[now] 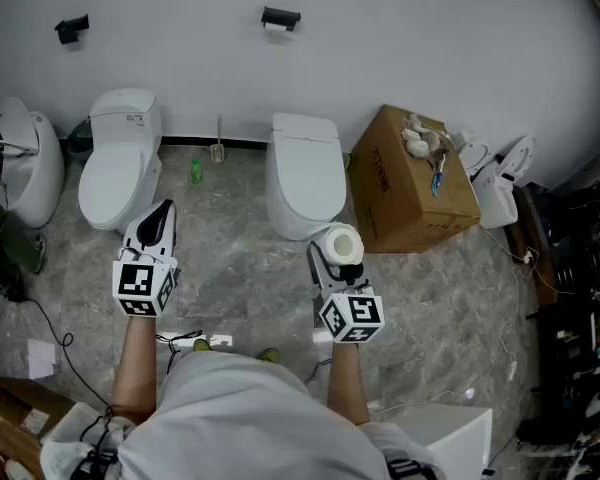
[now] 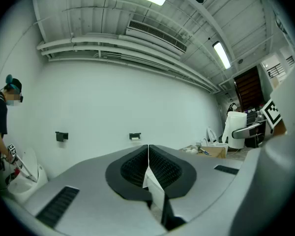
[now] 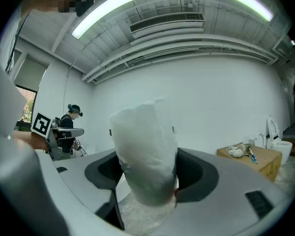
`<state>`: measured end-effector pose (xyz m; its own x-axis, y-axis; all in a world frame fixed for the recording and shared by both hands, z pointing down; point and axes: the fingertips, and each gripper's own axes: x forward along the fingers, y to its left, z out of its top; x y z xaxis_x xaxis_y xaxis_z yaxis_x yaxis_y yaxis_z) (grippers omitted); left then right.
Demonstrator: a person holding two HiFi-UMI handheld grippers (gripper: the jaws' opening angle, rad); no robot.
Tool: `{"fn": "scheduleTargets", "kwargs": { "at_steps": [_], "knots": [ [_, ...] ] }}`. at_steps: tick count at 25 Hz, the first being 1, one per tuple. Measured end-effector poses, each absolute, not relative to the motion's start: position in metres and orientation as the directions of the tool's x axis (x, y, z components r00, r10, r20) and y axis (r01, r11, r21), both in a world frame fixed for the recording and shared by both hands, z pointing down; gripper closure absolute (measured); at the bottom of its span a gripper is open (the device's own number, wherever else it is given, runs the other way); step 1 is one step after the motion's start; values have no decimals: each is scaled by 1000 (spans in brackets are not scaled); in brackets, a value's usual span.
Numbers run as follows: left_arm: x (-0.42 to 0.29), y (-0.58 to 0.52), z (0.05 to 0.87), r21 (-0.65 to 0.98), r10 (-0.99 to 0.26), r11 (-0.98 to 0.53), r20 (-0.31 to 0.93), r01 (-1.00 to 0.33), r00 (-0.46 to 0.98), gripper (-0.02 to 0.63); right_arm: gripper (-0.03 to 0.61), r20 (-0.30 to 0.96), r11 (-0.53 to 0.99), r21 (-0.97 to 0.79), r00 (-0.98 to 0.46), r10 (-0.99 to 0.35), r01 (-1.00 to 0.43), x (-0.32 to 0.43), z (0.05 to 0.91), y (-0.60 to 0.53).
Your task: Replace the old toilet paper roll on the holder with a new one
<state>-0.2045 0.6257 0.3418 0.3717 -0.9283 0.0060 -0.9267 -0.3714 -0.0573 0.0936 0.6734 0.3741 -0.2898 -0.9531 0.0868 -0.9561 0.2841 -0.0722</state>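
Head view: shows left gripper pinched shut and empty, right gripper spread wide around new toilet paper roll, both near toilet. Puts holder with old roll up on wall, well apart from both.
Left gripper view: confirms jaws together, nothing gripped, holder ahead and far off.
Right gripper view: shows roll upright between pads, covering middle of view.
Risks, judging from here: soft roll squashing or slipping under uneven squeeze; half-blind approach bumping holder; new roll offered before old one is off.
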Motion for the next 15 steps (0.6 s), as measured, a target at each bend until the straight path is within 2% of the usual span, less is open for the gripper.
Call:
{"fn": "scheduleTargets", "kwargs": {
  "at_steps": [15],
  "knots": [
    [-191, 623, 339, -101, -918, -395, 16, -913, 396, 589, 261, 66, 299, -112, -307, -949, -948, 96, 375, 668]
  ]
}}
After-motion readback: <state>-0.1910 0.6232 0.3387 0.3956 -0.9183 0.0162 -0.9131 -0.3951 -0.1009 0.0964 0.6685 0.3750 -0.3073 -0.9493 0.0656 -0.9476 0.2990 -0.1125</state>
